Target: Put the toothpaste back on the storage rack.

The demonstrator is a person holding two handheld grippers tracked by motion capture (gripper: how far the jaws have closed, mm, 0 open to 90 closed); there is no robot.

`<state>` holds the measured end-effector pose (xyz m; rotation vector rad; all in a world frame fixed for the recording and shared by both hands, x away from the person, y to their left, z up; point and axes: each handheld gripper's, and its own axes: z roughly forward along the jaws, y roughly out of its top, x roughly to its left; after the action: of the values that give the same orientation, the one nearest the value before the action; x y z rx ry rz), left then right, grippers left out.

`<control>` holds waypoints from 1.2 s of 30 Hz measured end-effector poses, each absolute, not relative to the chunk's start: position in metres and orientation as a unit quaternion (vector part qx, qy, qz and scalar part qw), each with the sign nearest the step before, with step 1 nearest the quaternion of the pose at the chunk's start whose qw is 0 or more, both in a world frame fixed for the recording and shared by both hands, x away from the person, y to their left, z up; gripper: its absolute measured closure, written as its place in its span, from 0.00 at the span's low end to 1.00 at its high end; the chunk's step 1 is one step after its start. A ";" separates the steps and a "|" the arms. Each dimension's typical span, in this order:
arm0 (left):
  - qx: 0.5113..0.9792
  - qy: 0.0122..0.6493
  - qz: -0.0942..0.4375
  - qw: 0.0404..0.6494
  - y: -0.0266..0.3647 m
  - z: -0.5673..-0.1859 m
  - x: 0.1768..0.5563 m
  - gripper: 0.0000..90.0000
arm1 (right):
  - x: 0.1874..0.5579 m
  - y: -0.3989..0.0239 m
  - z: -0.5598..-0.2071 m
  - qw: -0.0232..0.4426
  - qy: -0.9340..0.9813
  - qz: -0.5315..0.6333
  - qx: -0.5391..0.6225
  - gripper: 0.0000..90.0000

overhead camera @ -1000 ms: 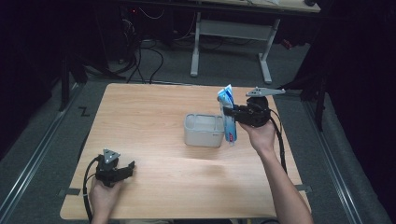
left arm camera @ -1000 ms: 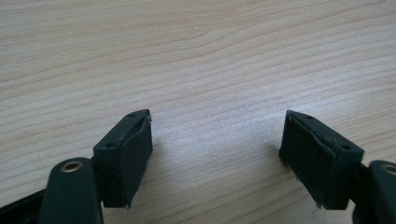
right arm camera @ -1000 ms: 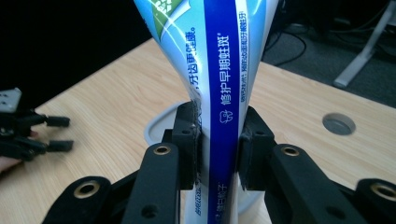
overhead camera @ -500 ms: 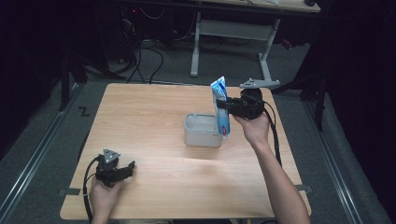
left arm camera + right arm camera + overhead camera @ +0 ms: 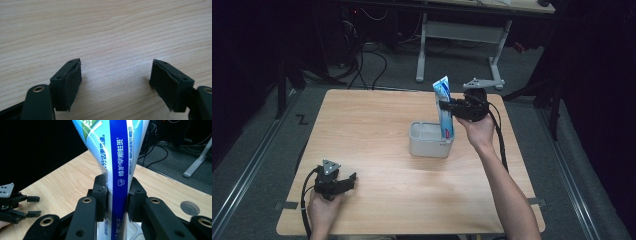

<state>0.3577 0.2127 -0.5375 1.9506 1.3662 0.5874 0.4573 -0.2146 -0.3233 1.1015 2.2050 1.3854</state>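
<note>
Right hand-held gripper: forearm extended, pinching upright toothpaste tube over grey container. Left hand-held gripper: spread, resting on desk.

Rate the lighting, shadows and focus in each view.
High view: the table is evenly lit, its surroundings nearly black, and the toothpaste tube looks soft. Left gripper view: bright, sharp wood grain with faint shadows beside the jaws. Right gripper view: the tube's print is crisp, the backdrop at left black.

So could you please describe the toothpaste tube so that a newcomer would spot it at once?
On the wooden table, find the grey tub right of centre. The right gripper clamps an upright toothpaste tube over it, the only blue and white thing there.
</note>
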 end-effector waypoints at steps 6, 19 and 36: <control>0.749 0.524 0.225 0.338 0.213 -0.537 0.358 0.28 | 0.464 -0.208 -0.325 0.160 0.769 0.484 0.385 0.81; 0.749 0.524 0.225 0.338 0.213 -0.537 0.358 0.28 | 0.475 -0.194 -0.328 0.171 0.771 0.479 0.383 0.80; 0.750 0.523 0.225 0.338 0.213 -0.537 0.358 0.28 | 0.483 -0.185 -0.338 0.173 0.777 0.467 0.385 0.80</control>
<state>0.3576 0.2128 -0.5374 1.9539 1.3623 0.5855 0.4834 -0.1852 -0.3381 1.0920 2.2045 1.3238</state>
